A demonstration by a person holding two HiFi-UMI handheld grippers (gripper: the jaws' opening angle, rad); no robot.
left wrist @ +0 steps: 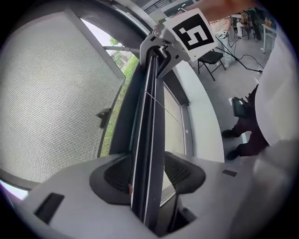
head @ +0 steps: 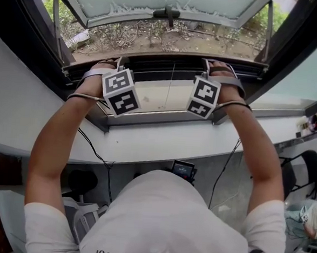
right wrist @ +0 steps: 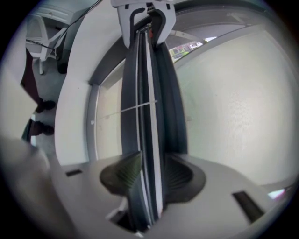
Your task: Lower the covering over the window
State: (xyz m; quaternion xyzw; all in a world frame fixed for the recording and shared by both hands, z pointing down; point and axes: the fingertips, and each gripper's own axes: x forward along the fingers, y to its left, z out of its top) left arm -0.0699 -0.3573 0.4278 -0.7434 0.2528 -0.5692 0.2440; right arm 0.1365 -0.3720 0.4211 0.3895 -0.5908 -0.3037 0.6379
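Open window [head: 167, 7] far, white sill [head: 146, 144] near — left gripper [left wrist: 147, 176] and right gripper [right wrist: 148, 176] each clamped on dark bottom bar [head: 163, 65] of covering [head: 155, 96].

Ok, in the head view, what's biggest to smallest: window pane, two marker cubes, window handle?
1. Window pane, biggest, though cut off at the top.
2. Left cube and right cube look alike, so tied.
3. Window handle, smallest, but farthest away.

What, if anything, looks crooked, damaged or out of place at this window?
Nothing stands out. The covering's bottom bar runs straight between the left gripper and right gripper, both clamped on it, and the window sash beyond is simply swung open.
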